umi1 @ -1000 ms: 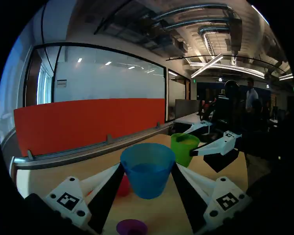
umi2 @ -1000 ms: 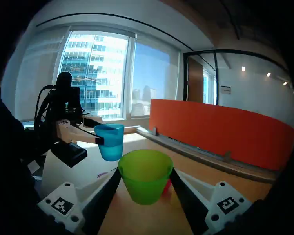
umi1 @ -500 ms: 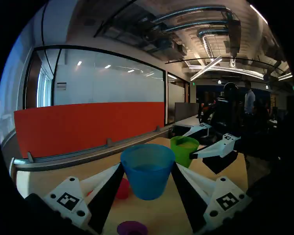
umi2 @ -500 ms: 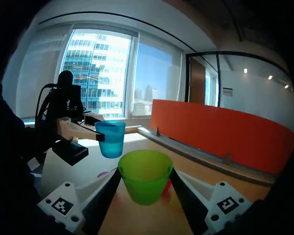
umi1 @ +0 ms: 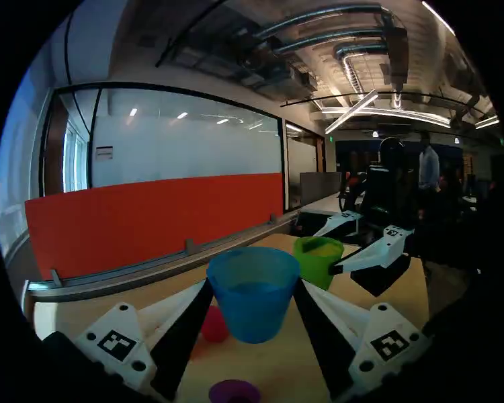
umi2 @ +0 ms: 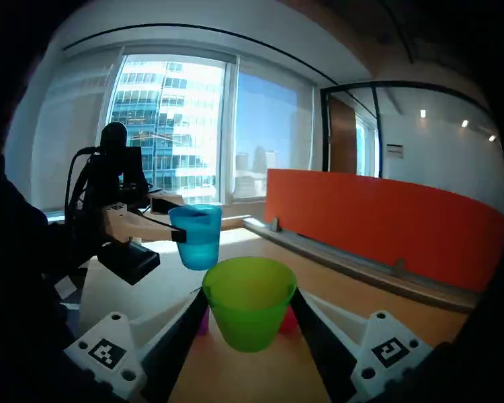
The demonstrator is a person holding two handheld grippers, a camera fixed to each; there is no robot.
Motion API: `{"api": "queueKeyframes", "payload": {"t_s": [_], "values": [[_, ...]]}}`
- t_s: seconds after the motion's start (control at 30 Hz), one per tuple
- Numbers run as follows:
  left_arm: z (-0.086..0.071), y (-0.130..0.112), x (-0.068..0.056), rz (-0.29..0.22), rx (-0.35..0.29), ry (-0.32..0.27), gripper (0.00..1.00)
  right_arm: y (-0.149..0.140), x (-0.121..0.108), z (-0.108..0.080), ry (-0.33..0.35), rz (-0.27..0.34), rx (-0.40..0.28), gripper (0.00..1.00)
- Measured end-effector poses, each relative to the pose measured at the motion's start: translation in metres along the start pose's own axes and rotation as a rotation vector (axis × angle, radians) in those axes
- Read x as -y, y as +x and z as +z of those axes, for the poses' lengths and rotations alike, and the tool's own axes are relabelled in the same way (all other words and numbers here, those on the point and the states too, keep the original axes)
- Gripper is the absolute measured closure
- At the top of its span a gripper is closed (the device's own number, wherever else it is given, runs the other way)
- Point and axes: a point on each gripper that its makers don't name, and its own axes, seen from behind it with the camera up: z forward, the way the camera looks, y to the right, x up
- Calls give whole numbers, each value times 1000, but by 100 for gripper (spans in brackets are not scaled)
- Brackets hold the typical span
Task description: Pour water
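In the left gripper view my left gripper point(umi1: 253, 295) is shut on a blue cup point(umi1: 253, 290) holding water, upright above the wooden table point(umi1: 285, 363). To its right the right gripper point(umi1: 332, 265) holds a green cup point(umi1: 317, 258) close beside it. The right gripper view has my right gripper point(umi2: 249, 314) shut on that green cup point(umi2: 249, 307), upright. Up and to the left there, the left gripper point(umi2: 182, 232) carries the blue cup point(umi2: 197, 235), its water level visible through the wall.
A pink cup point(umi1: 214, 324) and a purple cup point(umi1: 234, 391) stand on the table below the blue cup. An orange divider point(umi1: 151, 215) with a metal rail runs along the table's far side. People stand by desks at the back right point(umi1: 427, 168). Windows point(umi2: 185, 127) lie behind the left gripper.
The two cups have drawn slightly closer together. In the right gripper view the blue cup has drifted right and a little up. Both cups stay upright.
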Motion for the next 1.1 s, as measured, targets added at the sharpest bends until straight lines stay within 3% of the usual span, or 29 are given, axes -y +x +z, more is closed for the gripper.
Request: {"api": "queueKeyframes", "payload": {"t_s": [0.57, 1.1], "values": [[-7, 20, 16, 106, -9, 51, 15, 3, 12, 14, 46, 15, -17, 9], [-17, 38, 28, 135, -23, 78, 16, 10, 29, 32, 91, -1, -53, 9]]}}
